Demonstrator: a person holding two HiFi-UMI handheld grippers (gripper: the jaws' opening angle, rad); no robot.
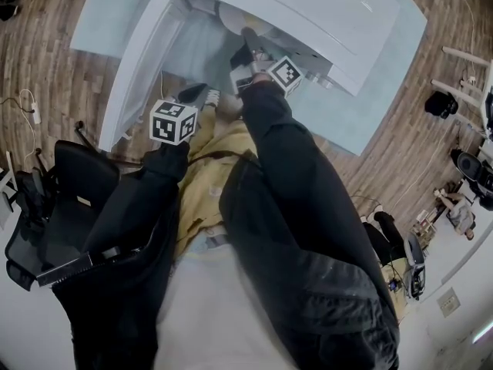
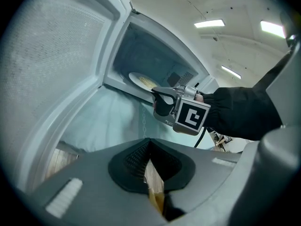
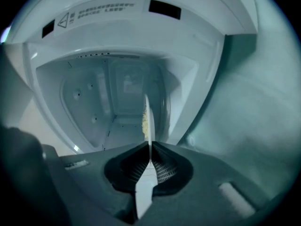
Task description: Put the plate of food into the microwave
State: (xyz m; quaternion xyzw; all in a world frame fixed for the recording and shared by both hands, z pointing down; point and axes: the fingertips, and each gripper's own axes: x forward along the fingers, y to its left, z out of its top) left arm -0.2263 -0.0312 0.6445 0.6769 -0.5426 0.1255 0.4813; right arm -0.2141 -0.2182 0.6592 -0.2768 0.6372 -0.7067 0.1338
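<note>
A white microwave [image 1: 308,6] stands on a pale table with its door [image 1: 139,60] swung open to the left. My right gripper [image 1: 250,45] is shut on the rim of a white plate [image 1: 235,18] carrying yellowish food, at the mouth of the cavity. In the right gripper view the plate [image 3: 147,121] shows edge-on between the jaws of the right gripper [image 3: 149,149], with the cavity [image 3: 94,102] behind it. My left gripper [image 1: 196,92] hangs lower, in front of the door, shut with nothing in it. The left gripper view looks past the left gripper [image 2: 149,145] up at the plate [image 2: 141,81] and the right gripper [image 2: 162,100].
The open door [image 2: 51,55] fills the space left of the cavity. The pale table [image 1: 377,83] juts out on both sides of the microwave. A black office chair [image 1: 54,206] stands at the lower left on the wooden floor. People sit far right [image 1: 462,210].
</note>
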